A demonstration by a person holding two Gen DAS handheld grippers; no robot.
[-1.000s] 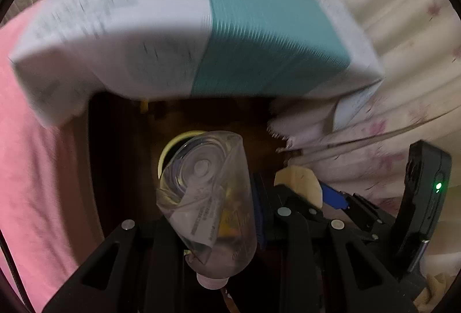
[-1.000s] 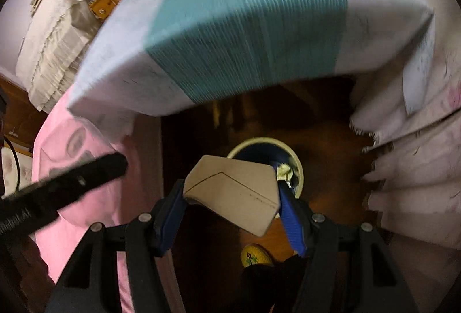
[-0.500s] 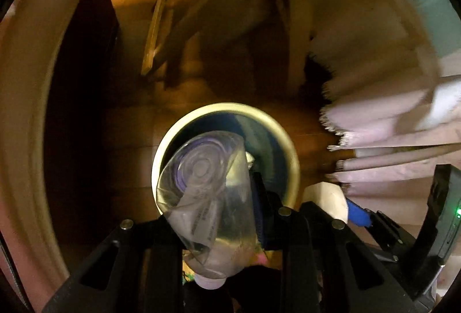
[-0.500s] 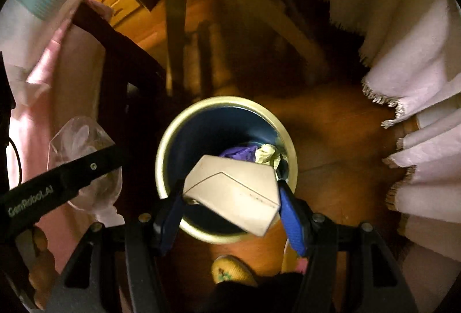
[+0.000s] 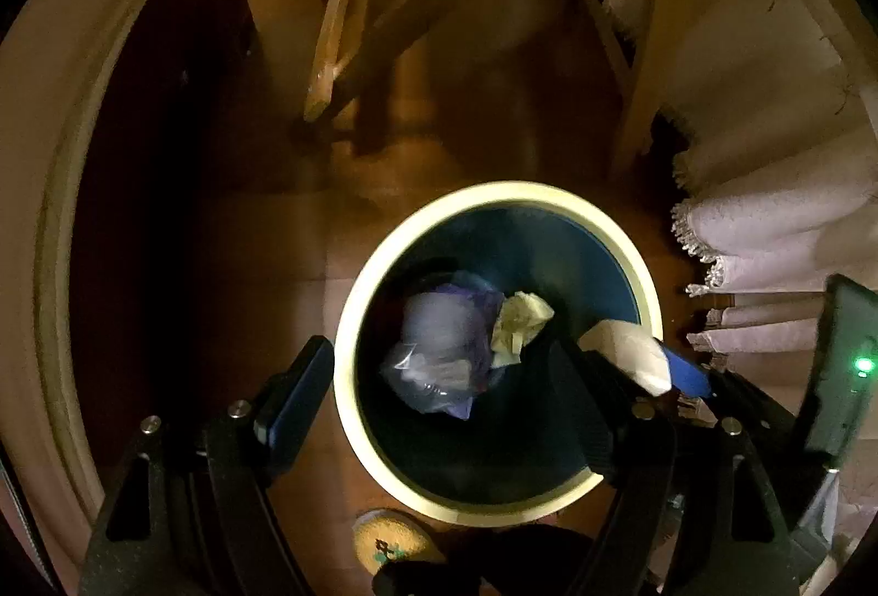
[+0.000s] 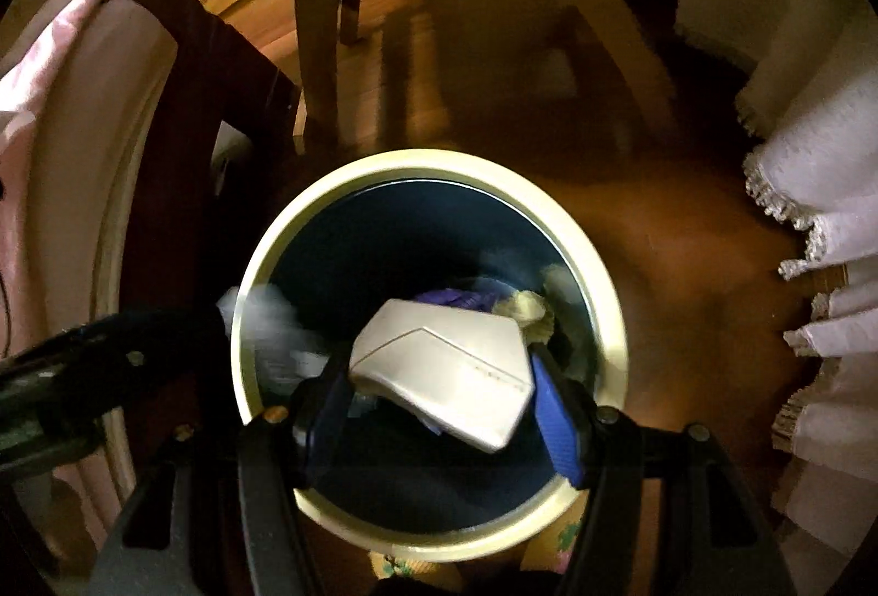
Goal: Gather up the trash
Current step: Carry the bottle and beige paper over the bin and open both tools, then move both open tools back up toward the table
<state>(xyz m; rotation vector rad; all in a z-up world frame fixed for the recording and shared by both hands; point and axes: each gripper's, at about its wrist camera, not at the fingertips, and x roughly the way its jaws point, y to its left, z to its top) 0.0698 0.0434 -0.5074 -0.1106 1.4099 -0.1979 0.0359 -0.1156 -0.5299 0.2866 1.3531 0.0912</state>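
The left tool [image 5: 439,387] has just been opened, nothing between. The white box [image 6: 444,365] is clamped in the right tool [image 6: 439,398] over the bin [image 6: 603,299]; let go crookedly, the rim could be hit.

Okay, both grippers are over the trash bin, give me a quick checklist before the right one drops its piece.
1. Left gripper empty: ok, jaws have just been opening, nothing between them.
2. Clear plastic bottle inside the bin: ok, blurred, lying among the trash.
3. Right gripper grips the white carton piece: ok, pads press both sides.
4. Carton piece above the bin's opening: ok in the right wrist view.
5. Left gripper clear of the drop path: cannot tell.
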